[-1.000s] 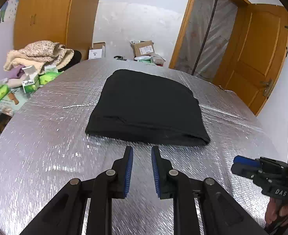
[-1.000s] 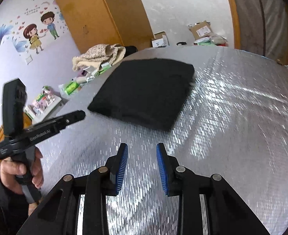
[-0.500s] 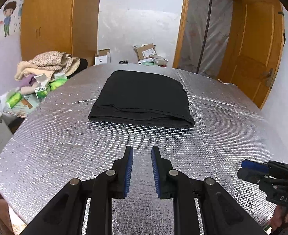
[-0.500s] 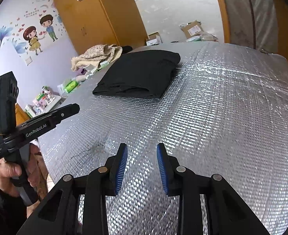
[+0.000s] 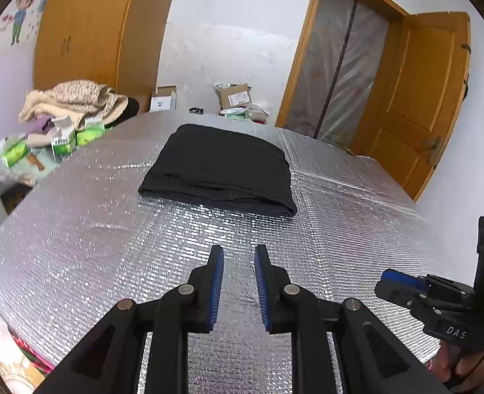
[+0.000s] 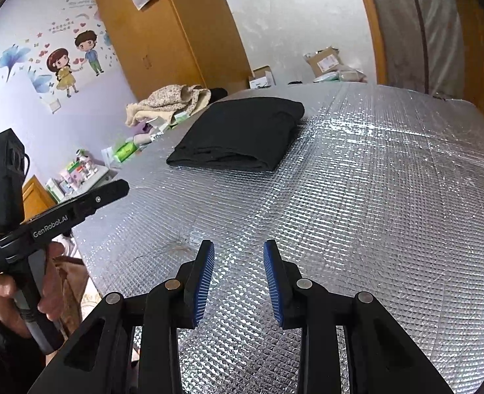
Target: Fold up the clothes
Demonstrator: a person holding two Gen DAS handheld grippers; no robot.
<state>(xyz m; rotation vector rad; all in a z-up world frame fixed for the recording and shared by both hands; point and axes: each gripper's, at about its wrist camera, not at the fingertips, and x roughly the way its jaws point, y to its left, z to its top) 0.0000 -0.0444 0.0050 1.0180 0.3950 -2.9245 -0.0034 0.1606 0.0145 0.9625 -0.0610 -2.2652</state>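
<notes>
A black garment [image 5: 222, 167] lies folded into a flat rectangle on the far half of the silver quilted surface [image 5: 110, 229]; the right wrist view shows it [image 6: 242, 134] at the upper centre. My left gripper [image 5: 238, 252] hovers over the near part of the surface, well short of the garment, open with nothing between its blue pads. My right gripper [image 6: 238, 246] is also open and empty, above bare foil. In each view the other gripper sits at the edge: the right gripper [image 5: 403, 282] in the left view, the left gripper [image 6: 110, 190] in the right, held by a hand [image 6: 18, 289].
A heap of beige blankets [image 5: 71, 101] and green packets [image 5: 18, 151] sits beyond the surface's left edge. Cardboard boxes [image 5: 235, 98] lie on the floor behind. A wooden wardrobe [image 5: 84, 32] stands at the back left, an open wooden door [image 5: 419, 98] at the right.
Both grippers have drawn back from the garment toward the near edge of the surface; the garment looks smaller and farther. Its shape and both jaw gaps are unchanged.
</notes>
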